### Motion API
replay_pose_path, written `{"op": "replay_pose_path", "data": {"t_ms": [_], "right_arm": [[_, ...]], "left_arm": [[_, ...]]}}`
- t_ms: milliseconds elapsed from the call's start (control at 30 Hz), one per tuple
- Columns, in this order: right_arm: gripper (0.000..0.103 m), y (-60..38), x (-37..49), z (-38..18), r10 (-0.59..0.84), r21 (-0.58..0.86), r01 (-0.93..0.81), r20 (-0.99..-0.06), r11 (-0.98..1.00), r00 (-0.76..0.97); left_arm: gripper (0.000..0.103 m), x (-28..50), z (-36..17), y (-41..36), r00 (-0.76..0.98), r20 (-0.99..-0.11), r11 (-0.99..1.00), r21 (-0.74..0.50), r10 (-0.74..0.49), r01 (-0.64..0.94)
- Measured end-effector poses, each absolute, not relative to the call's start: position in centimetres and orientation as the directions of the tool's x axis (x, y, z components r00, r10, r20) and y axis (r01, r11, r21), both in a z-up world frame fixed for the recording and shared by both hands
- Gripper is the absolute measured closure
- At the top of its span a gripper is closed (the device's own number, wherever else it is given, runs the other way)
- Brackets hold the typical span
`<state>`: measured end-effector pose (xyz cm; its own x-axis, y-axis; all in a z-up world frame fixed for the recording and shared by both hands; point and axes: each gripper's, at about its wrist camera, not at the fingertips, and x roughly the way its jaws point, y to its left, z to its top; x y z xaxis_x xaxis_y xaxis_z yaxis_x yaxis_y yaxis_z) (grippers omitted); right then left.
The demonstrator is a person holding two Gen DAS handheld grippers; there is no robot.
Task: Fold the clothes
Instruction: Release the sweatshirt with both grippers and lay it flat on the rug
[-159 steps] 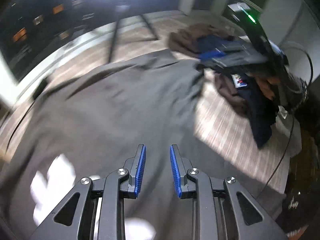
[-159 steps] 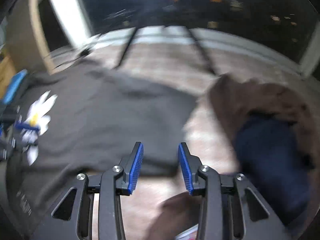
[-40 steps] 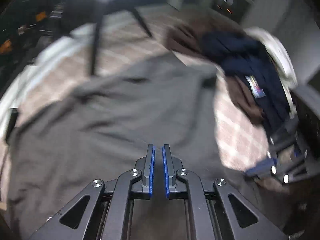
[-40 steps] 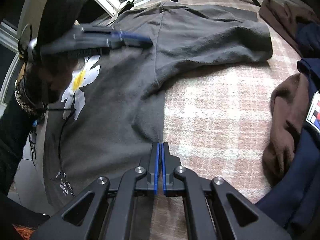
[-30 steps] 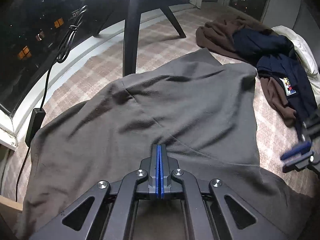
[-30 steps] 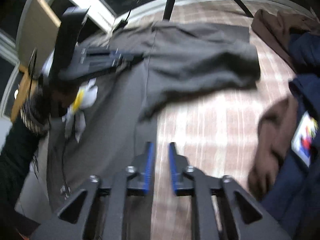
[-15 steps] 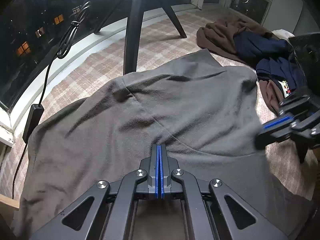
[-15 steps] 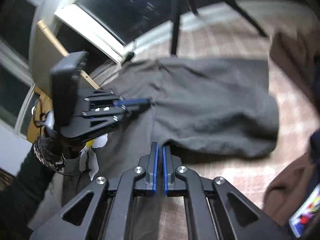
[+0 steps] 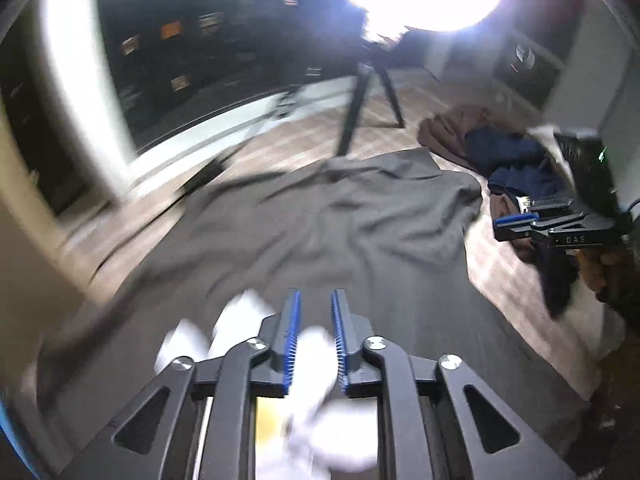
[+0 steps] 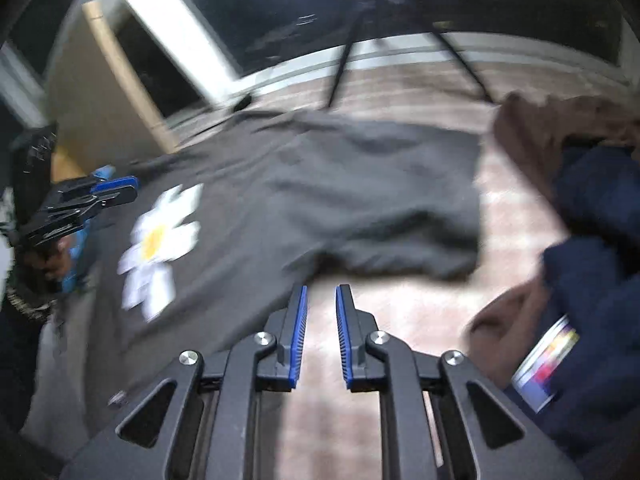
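On the checked floor: grey T-shirt (image 10: 328, 200) lies spread, daisy print (image 10: 160, 240) up, one side lapped over | both grippers, left (image 9: 314, 336) and right (image 10: 320, 332), parted, empty above it | right of shirt: clothes pile (image 10: 580, 208) unfolded; folding unfinished

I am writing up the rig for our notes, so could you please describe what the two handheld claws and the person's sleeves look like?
Both claws are black, with angular linkage arms, silver pivot screws and ridged blue pads on the fingers. The left claw and right claw look alike. The right one's side reads "DAS" in pale letters, with a green light on the black box above it. The sleeves look dark.
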<state>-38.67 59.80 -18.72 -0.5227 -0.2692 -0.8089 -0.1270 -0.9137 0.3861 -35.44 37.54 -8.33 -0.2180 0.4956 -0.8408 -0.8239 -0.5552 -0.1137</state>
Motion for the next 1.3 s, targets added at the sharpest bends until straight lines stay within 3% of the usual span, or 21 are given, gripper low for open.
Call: {"op": "replay_pose_path", "data": {"t_ms": [200, 267, 333, 500, 633, 700, 800, 833, 933, 1100, 1200, 1300], "right_arm": [[0.088, 51.7, -37.9, -22.1, -0.394, 0.401, 0.061, -0.843, -0.914, -0.366], [0.098, 50.5, -37.3, -23.1, -0.313, 0.3, 0.092, -0.891, -0.95, -0.33], [0.1, 51.1, -36.5, -22.4, -0.164, 0.153, 0.059, -0.926, -0.986, -0.341], [0.097, 52.2, -33.5, -19.3, -0.284, 0.3, 0.013, -0.886, -0.954, -0.367], [0.083, 51.7, -29.3, -17.4, -0.312, 0.334, 0.005, -0.876, -0.943, -0.367], [0.083, 52.4, -26.1, -16.7, -0.367, 0.408, -0.04, -0.855, -0.912, -0.366], [0.082, 54.6, -20.4, -15.3, -0.452, 0.555, -0.162, -0.787, -0.816, -0.42], [0.075, 54.2, -18.7, -15.0, -0.377, 0.483, -0.192, -0.831, -0.855, -0.41], [0.067, 51.5, -14.6, -15.9, -0.184, 0.265, -0.214, -0.924, -0.94, -0.335], [0.067, 48.3, -10.4, -19.8, -0.201, 0.286, -0.294, -0.937, -0.912, -0.287], [0.067, 47.5, -8.3, -20.5, -0.131, 0.226, -0.329, -0.949, -0.917, -0.286], [0.067, 47.7, -6.7, -20.5, -0.134, 0.259, -0.374, -0.935, -0.891, -0.328]], "left_arm": [[0.083, -29.9, -8.8, 23.3, -0.253, -0.883, -0.748, -0.149, 0.395, -0.647], [0.083, -27.2, -9.3, 19.2, -0.266, -0.899, -0.8, -0.136, 0.347, -0.584], [0.083, -24.9, -10.0, 16.4, -0.266, -0.915, -0.835, -0.121, 0.304, -0.537], [0.083, -18.1, -11.8, 10.7, -0.237, -0.93, -0.89, -0.16, 0.281, -0.428], [0.082, -12.1, -11.9, 7.0, -0.199, -0.942, -0.914, -0.187, 0.271, -0.36], [0.082, -9.6, -11.1, 4.8, -0.185, -0.945, -0.92, -0.195, 0.269, -0.34], [0.069, -6.7, -10.0, 0.8, -0.186, -0.934, -0.933, -0.256, 0.306, -0.253], [0.067, -6.1, -10.1, 0.0, -0.176, -0.93, -0.932, -0.279, 0.322, -0.233], [0.067, -4.7, -12.0, 0.4, -0.133, -0.937, -0.91, -0.267, 0.322, -0.318], [0.066, -3.8, -15.3, 0.6, -0.069, -0.942, -0.888, -0.284, 0.329, -0.363], [0.066, -3.5, -16.7, 0.4, -0.05, -0.946, -0.887, -0.281, 0.32, -0.366], [0.07, -3.2, -17.2, 0.3, -0.048, -0.934, -0.876, -0.314, 0.354, -0.366]]}}
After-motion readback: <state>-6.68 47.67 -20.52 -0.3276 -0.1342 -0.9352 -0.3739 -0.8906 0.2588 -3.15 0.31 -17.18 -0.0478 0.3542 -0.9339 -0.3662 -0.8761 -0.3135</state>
